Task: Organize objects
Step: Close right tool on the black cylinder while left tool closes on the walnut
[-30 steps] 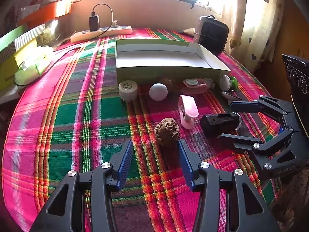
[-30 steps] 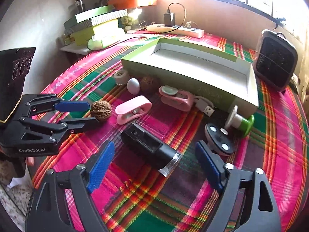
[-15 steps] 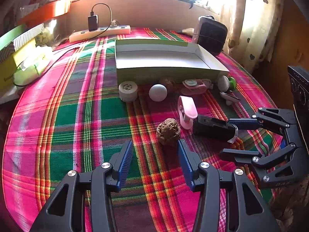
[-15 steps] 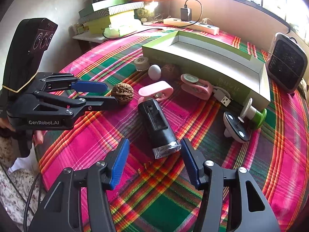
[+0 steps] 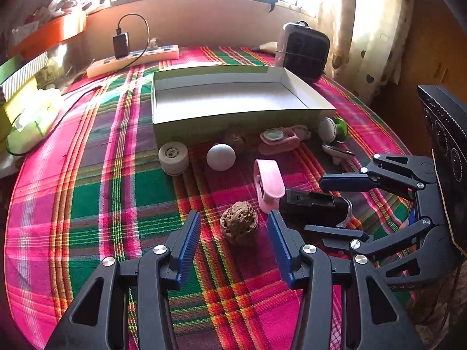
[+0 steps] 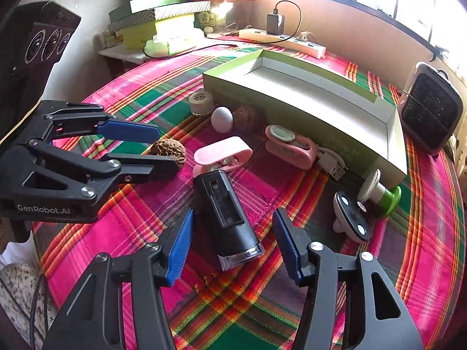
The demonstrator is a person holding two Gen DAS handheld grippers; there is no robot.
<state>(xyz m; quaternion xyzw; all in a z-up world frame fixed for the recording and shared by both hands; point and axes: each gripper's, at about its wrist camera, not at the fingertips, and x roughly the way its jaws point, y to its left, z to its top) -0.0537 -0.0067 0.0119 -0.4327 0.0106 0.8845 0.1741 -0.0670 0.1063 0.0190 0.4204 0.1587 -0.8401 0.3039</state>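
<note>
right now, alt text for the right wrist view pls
The right gripper straddles a black cylindrical device lying on a plaid tablecloth, jaws open around it. At left, the left gripper brackets a walnut; an empty green box sits behind scattered small items.

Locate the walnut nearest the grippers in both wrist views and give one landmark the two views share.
Left wrist view: the walnut lies at lower centre on the cloth, between the left gripper's blue fingers, a gap on each side.
Right wrist view: the walnut lies left of centre, at the left gripper's fingertips.
Shared landmark: the open green box behind it.
</note>
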